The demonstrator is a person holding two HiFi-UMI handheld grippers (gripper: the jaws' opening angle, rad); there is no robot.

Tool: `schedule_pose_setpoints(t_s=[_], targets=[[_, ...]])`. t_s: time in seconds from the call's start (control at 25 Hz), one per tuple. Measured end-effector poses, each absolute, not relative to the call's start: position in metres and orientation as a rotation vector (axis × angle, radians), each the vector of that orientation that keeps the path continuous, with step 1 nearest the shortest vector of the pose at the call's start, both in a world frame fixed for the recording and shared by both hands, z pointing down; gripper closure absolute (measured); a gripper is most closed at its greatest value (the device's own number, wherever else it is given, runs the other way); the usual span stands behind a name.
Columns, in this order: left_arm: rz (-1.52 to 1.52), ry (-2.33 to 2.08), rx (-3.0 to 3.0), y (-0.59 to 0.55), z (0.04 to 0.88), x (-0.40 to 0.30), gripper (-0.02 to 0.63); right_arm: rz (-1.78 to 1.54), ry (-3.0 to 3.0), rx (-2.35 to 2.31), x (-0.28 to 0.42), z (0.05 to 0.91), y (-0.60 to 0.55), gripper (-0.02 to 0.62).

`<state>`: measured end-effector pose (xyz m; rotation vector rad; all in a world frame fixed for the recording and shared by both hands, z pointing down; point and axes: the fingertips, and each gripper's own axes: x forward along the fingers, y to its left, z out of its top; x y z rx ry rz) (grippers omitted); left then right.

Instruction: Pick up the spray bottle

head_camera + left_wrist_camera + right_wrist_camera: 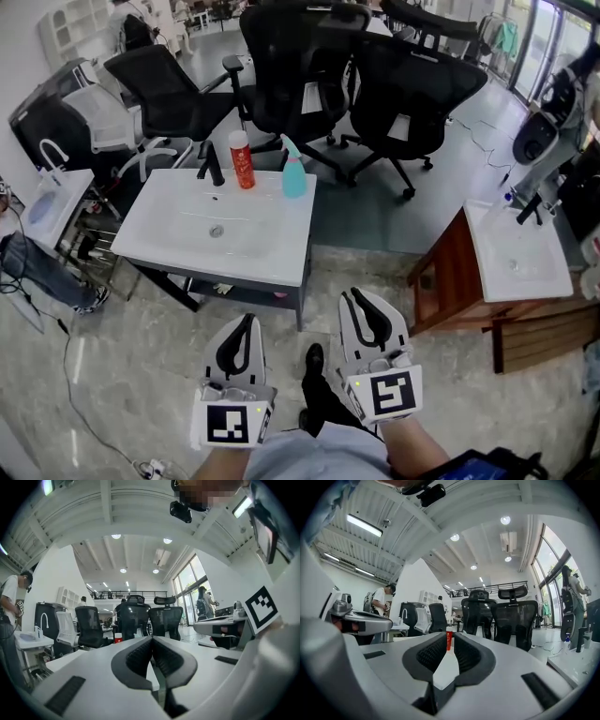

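The teal spray bottle [293, 171] stands upright at the far edge of a white sink basin [262, 239], just right of a red-and-white bottle [242, 159]. Both grippers are held level over the floor, short of the basin's near edge. My left gripper [249, 320] [151, 638] is shut with nothing in it. On the right gripper [351, 295] [450, 637] the jaws stand a narrow gap apart and empty; the red-and-white bottle [449, 640] shows far off through that gap. The spray bottle is not clear in either gripper view.
A black faucet [212, 164] stands left of the red bottle. Black office chairs [300, 66] crowd behind the basin. A wooden stand with a second sink [516, 248] is at the right, a third sink [47, 202] at the left. Cables trail over the floor [84, 394].
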<state>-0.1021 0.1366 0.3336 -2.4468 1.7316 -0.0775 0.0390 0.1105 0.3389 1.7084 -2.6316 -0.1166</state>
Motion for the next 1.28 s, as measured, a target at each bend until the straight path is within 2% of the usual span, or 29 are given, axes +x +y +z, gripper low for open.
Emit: schedule_pose_setpoints(t_s=[0.24, 0.64, 1.0, 1.28], targets=[[-0.153, 1.723, -2.452, 0.052, 0.343, -0.106, 0.591, -0.064, -2.622, 1.716, 0.039, 0.352, 0.023, 0.532], [-0.198, 1.690, -2.440, -0.087, 0.314, -0.084, 0.591, -0.033, -2.687, 1.683, 0.042, 0.330, -0.124, 0.532], [-0.142, 1.730, -2.373, -0.146, 0.285, -0.095, 0.589, -0.088, -2.735, 1.651, 0.032, 0.305, -0.195, 0.525], [-0.131, 1.752, -2.387, -0.179, 0.292, -0.112, 0.591, -0.077, -2.717, 1.617, 0.012, 0.317, -0.231, 0.515]])
